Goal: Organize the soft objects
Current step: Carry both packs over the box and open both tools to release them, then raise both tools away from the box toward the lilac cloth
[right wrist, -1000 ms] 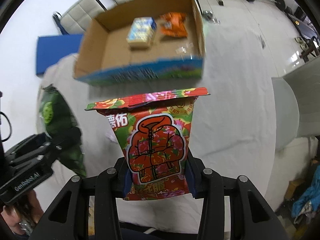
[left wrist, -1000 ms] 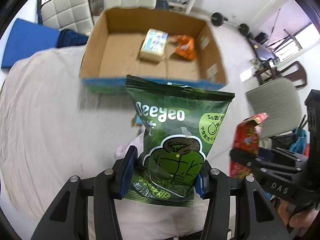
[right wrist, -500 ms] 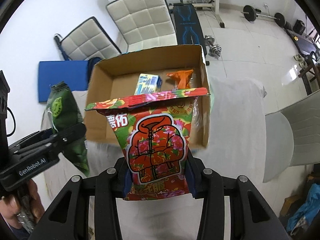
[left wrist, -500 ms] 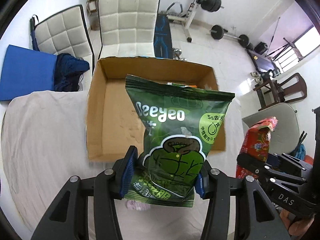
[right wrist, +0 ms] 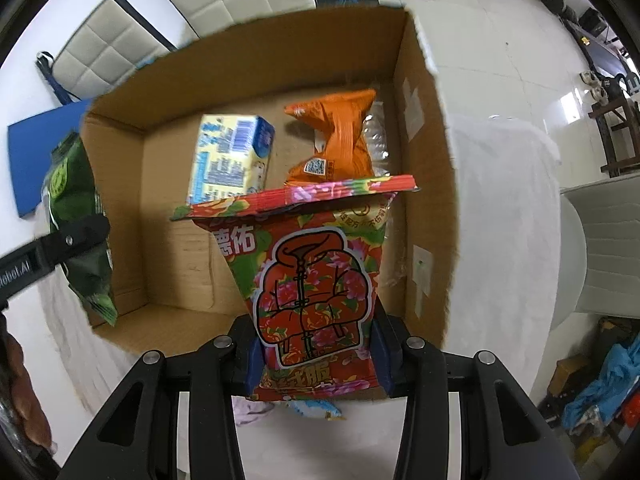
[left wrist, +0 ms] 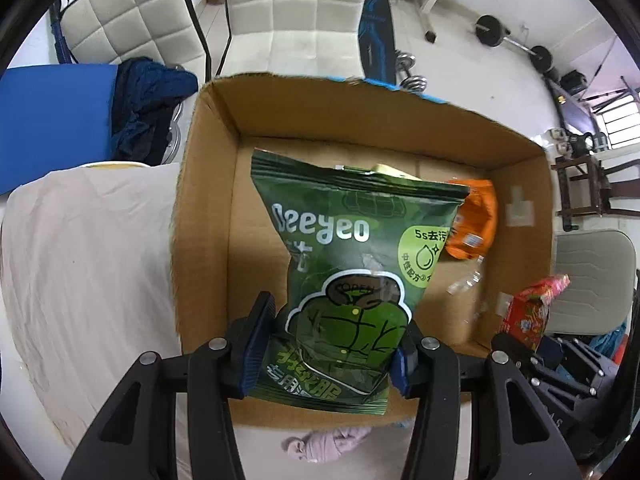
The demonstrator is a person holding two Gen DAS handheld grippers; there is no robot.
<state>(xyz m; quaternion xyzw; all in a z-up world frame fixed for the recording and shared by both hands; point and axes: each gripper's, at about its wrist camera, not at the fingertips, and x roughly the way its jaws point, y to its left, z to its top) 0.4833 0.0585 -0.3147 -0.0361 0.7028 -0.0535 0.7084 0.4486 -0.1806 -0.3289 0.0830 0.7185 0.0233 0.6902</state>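
My left gripper (left wrist: 332, 340) is shut on a green pouch (left wrist: 352, 272) and holds it over the open cardboard box (left wrist: 208, 208). My right gripper (right wrist: 316, 348) is shut on a red flowered pouch (right wrist: 316, 280), held over the same box (right wrist: 424, 128). Inside the box lie a yellow and blue pack (right wrist: 232, 160) and an orange bag (right wrist: 336, 136); the orange bag also shows in the left wrist view (left wrist: 474, 220). The green pouch shows at the left of the right wrist view (right wrist: 80, 216), and the red pouch at the right of the left wrist view (left wrist: 532, 312).
The box stands on a table under a pale cloth (left wrist: 88, 260). A pink cloth item (left wrist: 324, 444) lies in front of the box. White padded chairs (left wrist: 304, 12) and a blue mat (left wrist: 52, 116) stand behind, gym weights (left wrist: 492, 32) on the floor.
Both grippers have moved forward with their pouches, from in front of the box to over its inside. The box now fills most of both views.
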